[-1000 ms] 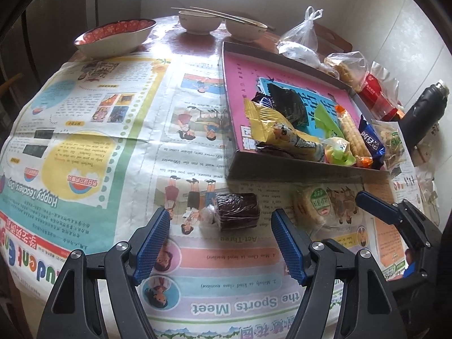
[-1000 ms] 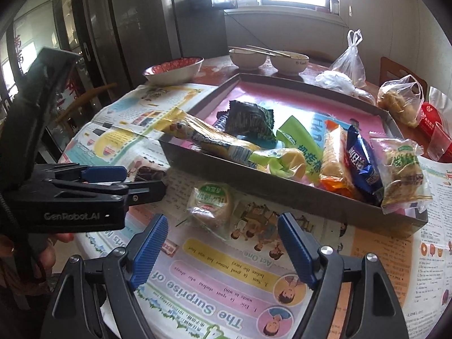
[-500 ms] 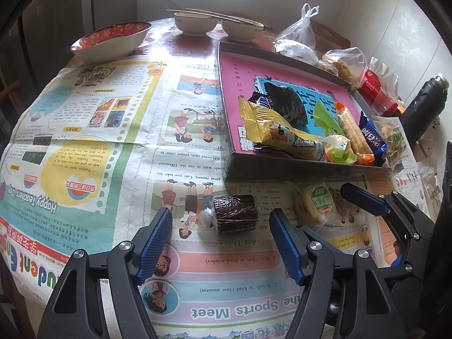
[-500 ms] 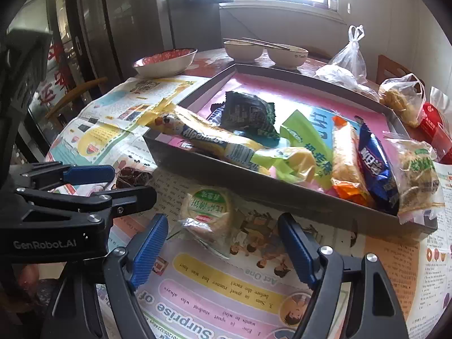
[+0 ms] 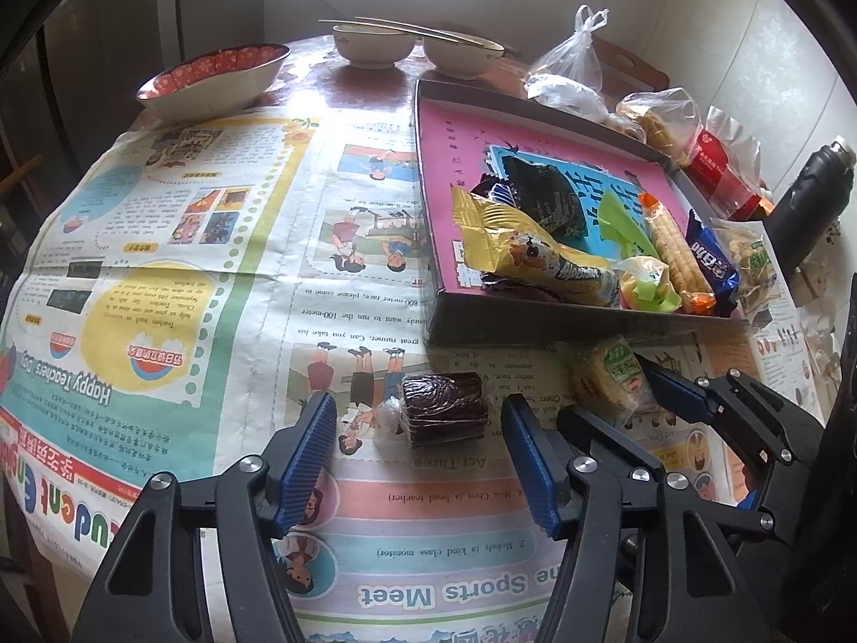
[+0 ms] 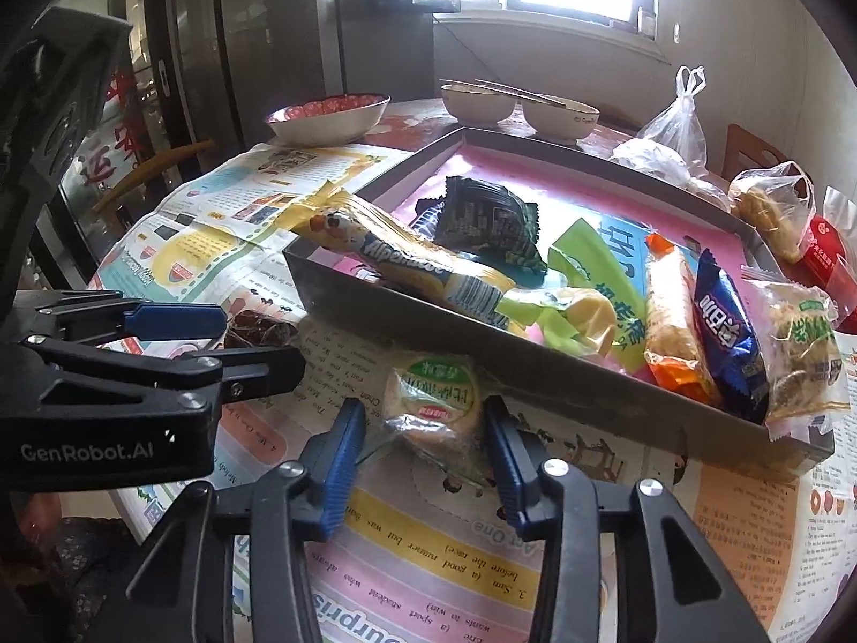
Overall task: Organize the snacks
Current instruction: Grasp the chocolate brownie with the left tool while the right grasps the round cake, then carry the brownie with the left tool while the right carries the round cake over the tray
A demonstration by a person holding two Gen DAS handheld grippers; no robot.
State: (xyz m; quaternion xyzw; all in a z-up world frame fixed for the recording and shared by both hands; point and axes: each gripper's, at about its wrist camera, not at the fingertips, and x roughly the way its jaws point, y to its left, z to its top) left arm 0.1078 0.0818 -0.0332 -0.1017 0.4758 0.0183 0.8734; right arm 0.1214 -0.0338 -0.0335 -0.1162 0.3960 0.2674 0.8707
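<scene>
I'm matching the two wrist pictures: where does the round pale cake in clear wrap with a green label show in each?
Left wrist: round pale cake at lower right, on the newspaper just below the tray's front wall.
Right wrist: the cake at lower centre, between the right gripper fingers.
Shared landmark: the grey tray, behind the cake in both.

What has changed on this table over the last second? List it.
The right gripper has just been closing and now squeezes the round cake. The left gripper has just been closing around the dark roll, its pads still clear of it. The tray and its snacks stayed put.
</scene>
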